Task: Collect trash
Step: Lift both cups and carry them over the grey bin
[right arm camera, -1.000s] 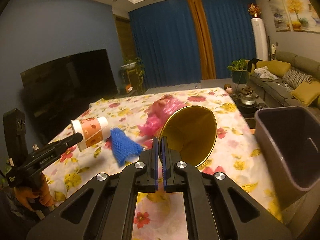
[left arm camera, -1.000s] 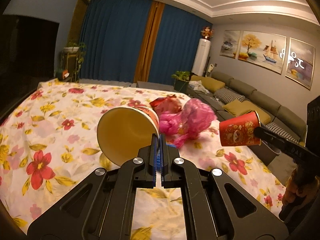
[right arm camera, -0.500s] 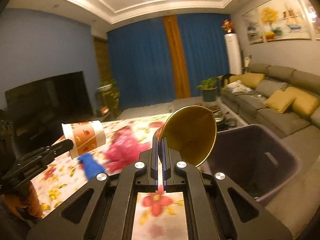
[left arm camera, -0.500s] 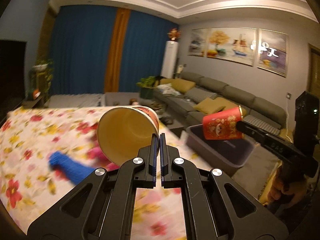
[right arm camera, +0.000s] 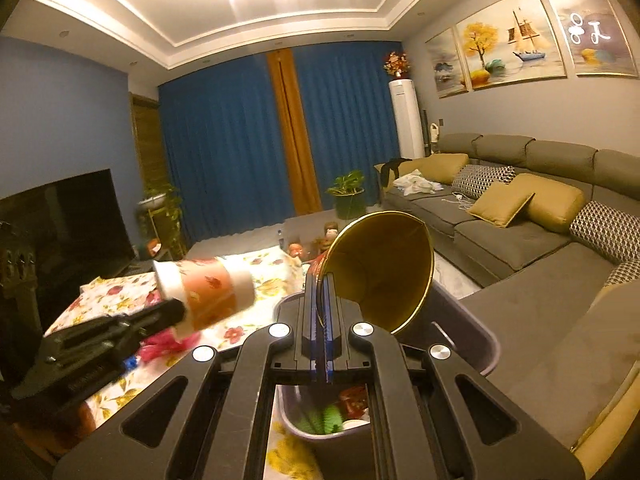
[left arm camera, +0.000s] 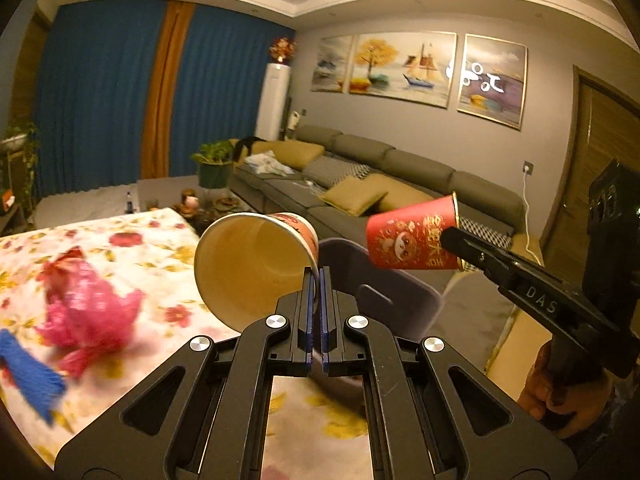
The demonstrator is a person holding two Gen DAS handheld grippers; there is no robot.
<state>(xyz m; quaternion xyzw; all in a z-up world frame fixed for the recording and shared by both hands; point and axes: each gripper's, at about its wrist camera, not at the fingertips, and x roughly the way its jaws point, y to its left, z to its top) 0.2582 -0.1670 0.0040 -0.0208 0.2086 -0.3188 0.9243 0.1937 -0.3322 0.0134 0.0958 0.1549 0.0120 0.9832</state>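
**Two cups carried to the bin**

Gripped a white-and-orange paper cup (left arm camera: 252,268) by its rim in the left tongs (left arm camera: 316,276), clamped shut on the paper, mouth turned back toward the camera. Gripped a red paper cup with a gold lining (right arm camera: 384,268) the same way in the right tongs (right arm camera: 322,280), likewise closed on the rim. Found the grey plastic bin (right arm camera: 472,320) directly below and just ahead of the right tongs, with some rubbish already inside; ahead and to the right of the left tongs, behind its cup.

Judged the step in hand as the drop. Best done by bringing each cup fully over the bin's mouth before letting go, the left one especially (apparently short of the rim, over the edge of the flower-patterned table (left arm camera: 140,240)). Better released one at a time, low and tilted mouth-down, so as not to bounce a light cup off the wall.

Compared with a second earlier: swung both tongs away from the table toward the sofa side. Had the bin at the right edge of the right view then, beneath the tongs now. Left the crumpled pink plastic (left arm camera: 84,316) and the blue scrap (left arm camera: 28,376) on the table, shifted from dead ahead to the left of the left tongs. Kept both grips unchanged.
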